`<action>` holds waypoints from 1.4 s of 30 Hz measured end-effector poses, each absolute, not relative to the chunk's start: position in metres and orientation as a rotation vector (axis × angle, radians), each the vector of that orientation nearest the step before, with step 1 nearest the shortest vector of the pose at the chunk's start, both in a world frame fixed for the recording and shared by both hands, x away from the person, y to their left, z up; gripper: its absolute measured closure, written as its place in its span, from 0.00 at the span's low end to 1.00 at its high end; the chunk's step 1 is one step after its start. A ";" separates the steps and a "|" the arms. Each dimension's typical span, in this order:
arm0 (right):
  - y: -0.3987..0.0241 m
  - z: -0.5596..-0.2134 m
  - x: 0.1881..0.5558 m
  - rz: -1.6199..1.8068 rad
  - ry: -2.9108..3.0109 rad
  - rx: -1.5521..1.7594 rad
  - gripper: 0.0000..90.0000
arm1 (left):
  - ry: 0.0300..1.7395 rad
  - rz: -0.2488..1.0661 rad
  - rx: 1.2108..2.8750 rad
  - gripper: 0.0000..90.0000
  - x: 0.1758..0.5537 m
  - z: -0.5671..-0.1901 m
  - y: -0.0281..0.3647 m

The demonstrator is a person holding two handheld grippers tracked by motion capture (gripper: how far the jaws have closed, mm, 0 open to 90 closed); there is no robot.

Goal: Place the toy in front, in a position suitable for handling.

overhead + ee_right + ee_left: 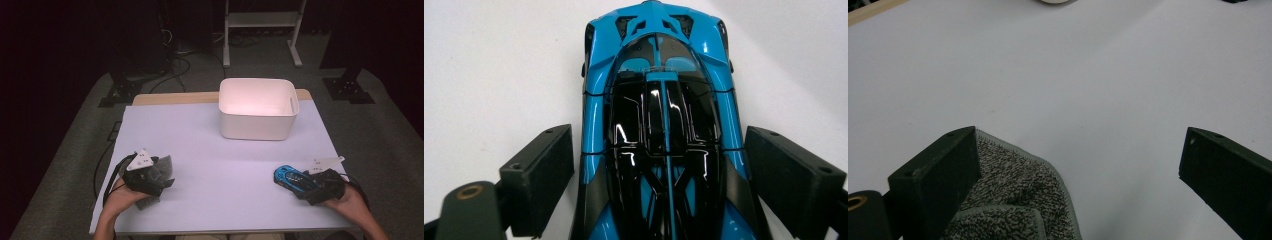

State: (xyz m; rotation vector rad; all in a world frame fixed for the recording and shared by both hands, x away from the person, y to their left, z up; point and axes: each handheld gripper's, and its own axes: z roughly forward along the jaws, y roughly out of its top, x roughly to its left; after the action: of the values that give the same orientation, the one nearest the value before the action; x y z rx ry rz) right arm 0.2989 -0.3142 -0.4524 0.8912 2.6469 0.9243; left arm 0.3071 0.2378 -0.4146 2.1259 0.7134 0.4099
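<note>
White table w/ a white bin at the top, nothing in it yet. Left tool is wide, grey cloth by one jaw; right tool sits round the blue toy car, looks like touching it, can't tell if squeezed.

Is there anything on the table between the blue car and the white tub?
Nothing: in the high view the table is bare between the car and tub.

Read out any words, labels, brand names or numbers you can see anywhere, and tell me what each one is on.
None can be read.
Grey three-cornered plates on the tongs: small dark marks, too small to read.
Glossy blue and black toy car: no lettering visible.
White plastic bin: no label visible.
</note>
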 end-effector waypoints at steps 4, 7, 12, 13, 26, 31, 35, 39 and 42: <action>-0.315 -0.455 0.296 0.938 2.627 0.877 0.15 | 0.712 0.410 2.125 0.02 0.307 -0.415 0.238; -0.316 -0.455 0.296 0.944 2.625 0.871 0.15 | 0.707 0.410 2.130 0.02 0.307 -0.415 0.237; -0.317 -0.457 0.295 0.959 2.612 0.864 0.15 | 0.709 0.409 2.127 0.02 0.307 -0.415 0.237; -0.317 -0.457 0.295 0.959 2.612 0.864 0.15 | 0.710 0.409 2.126 0.02 0.307 -0.415 0.237; -0.317 -0.454 0.292 0.944 2.598 0.887 0.26 | 0.708 0.406 2.131 0.02 0.307 -0.415 0.237; -0.315 -0.453 0.292 0.929 2.603 0.892 0.27 | 0.709 0.404 2.134 0.02 0.307 -0.416 0.236; -0.315 -0.452 0.293 0.923 2.610 0.894 0.28 | 0.711 0.406 2.128 0.02 0.307 -0.415 0.238; -0.315 -0.451 0.294 0.918 2.619 0.895 0.28 | 0.714 0.400 2.126 0.02 0.307 -0.417 0.239; -0.315 -0.451 0.294 0.921 2.619 0.898 0.28 | 0.718 0.398 2.125 0.02 0.308 -0.417 0.240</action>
State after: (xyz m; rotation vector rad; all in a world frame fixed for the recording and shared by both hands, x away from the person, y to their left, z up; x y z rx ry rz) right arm 0.2937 -0.3152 -0.4513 0.8981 2.6188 0.9211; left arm 0.3076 0.2397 -0.4172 2.1247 0.7175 0.3977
